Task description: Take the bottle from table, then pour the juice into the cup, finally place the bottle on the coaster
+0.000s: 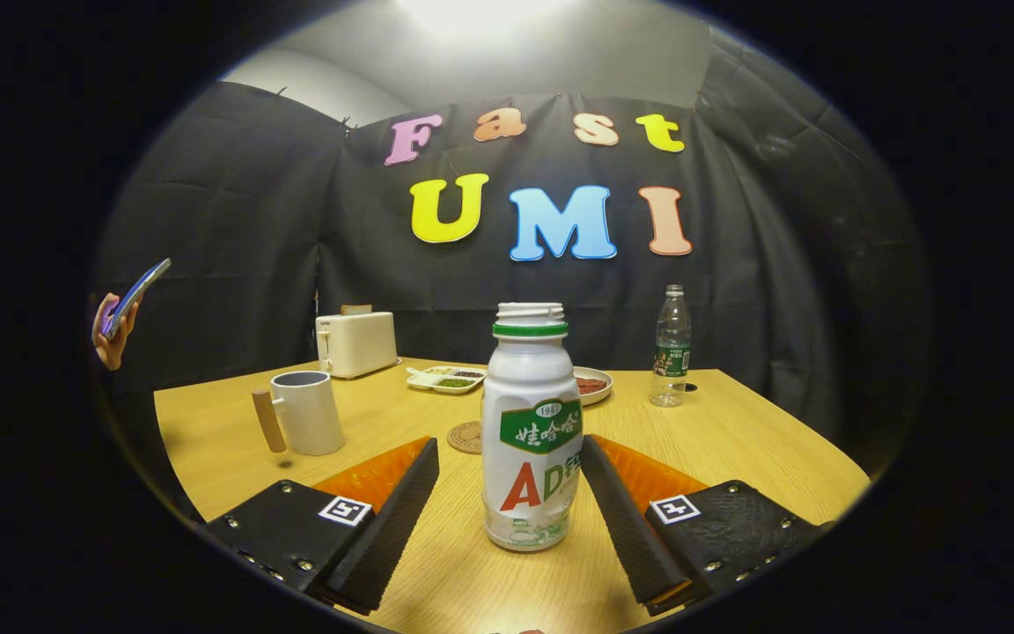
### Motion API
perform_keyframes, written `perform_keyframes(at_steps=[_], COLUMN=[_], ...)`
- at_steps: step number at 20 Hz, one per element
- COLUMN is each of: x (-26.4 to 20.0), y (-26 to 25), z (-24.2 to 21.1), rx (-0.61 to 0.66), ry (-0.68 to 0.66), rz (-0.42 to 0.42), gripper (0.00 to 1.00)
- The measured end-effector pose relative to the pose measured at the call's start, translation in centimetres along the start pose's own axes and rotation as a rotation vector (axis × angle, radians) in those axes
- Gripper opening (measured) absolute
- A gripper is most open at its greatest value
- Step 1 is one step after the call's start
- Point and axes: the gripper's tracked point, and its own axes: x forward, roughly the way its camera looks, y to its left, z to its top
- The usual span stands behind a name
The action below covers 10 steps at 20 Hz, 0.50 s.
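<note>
A white juice bottle (532, 431) with a green band at its uncapped neck stands upright on the wooden table (736, 440), between my two fingers. My gripper (509, 453) is open; the right finger (626, 511) is close to the bottle's side, the left finger (397, 511) stands well apart from it. Beyond the left finger stands a white cup (306, 411) with a wooden handle. A round coaster (466, 437) lies flat just behind the bottle, to its left.
A white toaster (356, 343) stands at the table's far side, with a small divided dish (447, 379) and a plate (593, 385) beside it. A clear water bottle (672, 348) stands at the far right. A person's hand (111, 330) holds a phone beyond the table's left edge.
</note>
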Motion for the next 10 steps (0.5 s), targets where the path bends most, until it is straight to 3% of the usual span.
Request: perform_keyframes(at_steps=[10], x=[3.3], y=[-0.7], z=[-1.0], rx=[0.038], ry=[0.046], rz=[-0.009], gripper=[0.99])
